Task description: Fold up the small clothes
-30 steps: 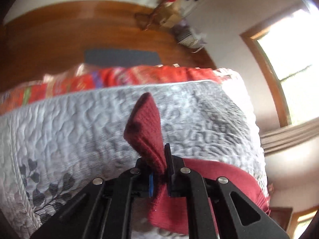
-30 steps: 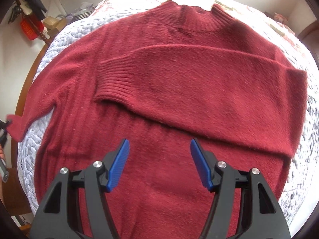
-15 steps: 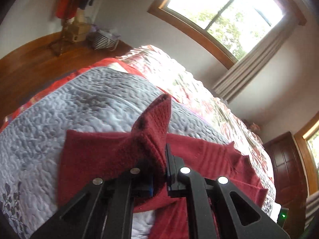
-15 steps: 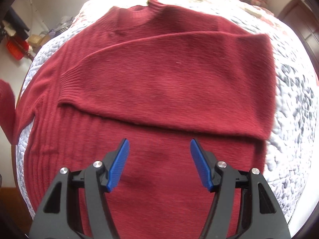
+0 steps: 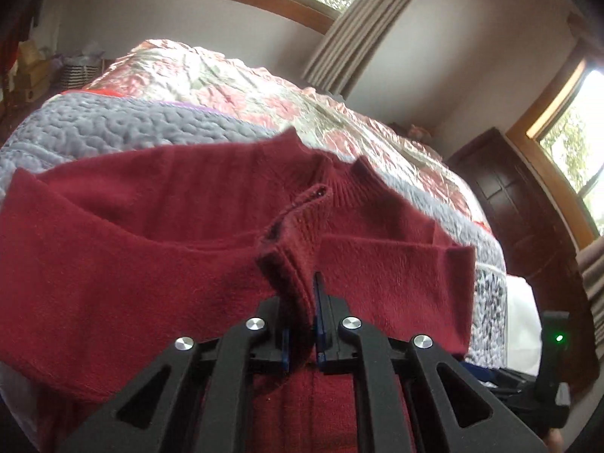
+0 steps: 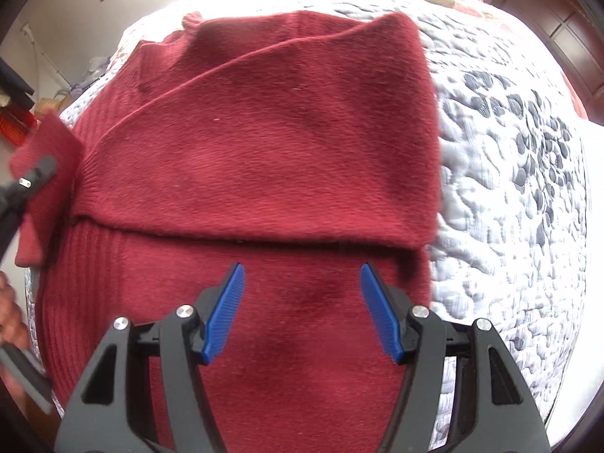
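Note:
A dark red knitted sweater (image 6: 264,158) lies flat on a quilted bed, its right sleeve folded across the chest. My left gripper (image 5: 302,313) is shut on the cuff of the other sleeve (image 5: 290,249), which it holds above the sweater's body (image 5: 132,264), collar (image 5: 332,177) beyond. That left gripper (image 6: 34,177) with the lifted cuff (image 6: 45,173) shows at the left edge of the right wrist view. My right gripper (image 6: 302,309) hovers open over the lower body of the sweater, blue pads (image 6: 222,309) apart, holding nothing.
The grey-white quilt (image 6: 509,173) covers the bed, with a red floral cover (image 5: 245,87) beyond it. A dark wooden door (image 5: 521,204), curtains (image 5: 362,26) and windows stand behind. A person's hand (image 6: 11,317) appears at the left edge.
My left gripper has swung the sleeve cuff from off the side of the bed inward over the sweater's body. The right gripper stayed open and shifted toward the sweater's right side.

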Motion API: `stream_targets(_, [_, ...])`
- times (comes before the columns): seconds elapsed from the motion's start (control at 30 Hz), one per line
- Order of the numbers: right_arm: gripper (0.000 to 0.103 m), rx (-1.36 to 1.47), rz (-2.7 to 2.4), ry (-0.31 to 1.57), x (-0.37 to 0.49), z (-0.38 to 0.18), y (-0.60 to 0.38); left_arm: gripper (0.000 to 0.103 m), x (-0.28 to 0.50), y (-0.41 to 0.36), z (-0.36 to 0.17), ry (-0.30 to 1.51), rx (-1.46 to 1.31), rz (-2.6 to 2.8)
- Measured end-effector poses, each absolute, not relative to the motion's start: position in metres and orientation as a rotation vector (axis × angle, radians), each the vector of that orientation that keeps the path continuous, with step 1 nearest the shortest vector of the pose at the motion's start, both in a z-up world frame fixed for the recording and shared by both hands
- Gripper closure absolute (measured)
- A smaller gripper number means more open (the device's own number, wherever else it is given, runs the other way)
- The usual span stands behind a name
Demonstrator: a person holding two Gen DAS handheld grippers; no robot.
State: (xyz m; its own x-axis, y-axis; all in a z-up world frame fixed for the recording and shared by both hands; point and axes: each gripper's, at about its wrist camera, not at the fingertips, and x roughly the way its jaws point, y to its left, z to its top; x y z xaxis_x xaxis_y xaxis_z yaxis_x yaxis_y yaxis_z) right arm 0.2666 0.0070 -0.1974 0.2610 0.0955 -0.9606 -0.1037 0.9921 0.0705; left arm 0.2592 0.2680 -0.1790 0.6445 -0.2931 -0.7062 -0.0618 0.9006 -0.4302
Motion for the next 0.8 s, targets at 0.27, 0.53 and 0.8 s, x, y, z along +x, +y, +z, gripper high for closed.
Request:
stream_targets(0.27, [0.04,0.01,0.155,1.305,0.275,-0.199,0.005,0.049,0.255,0.249,-0.217,1.016,-0.429,-0.231])
stream_targets(0.53, [0.039,0.103,0.323,1.289,0.295,-0.182,0.038,0.031,0.225,0.338,-0.168,0.932,-0.395,-0.056])
stream_targets(0.8, [0.04,0.161,0.485,1.372,0.325,-0.2,0.112,0.031,0.227,0.407,-0.213,1.094,-0.308,0.167])
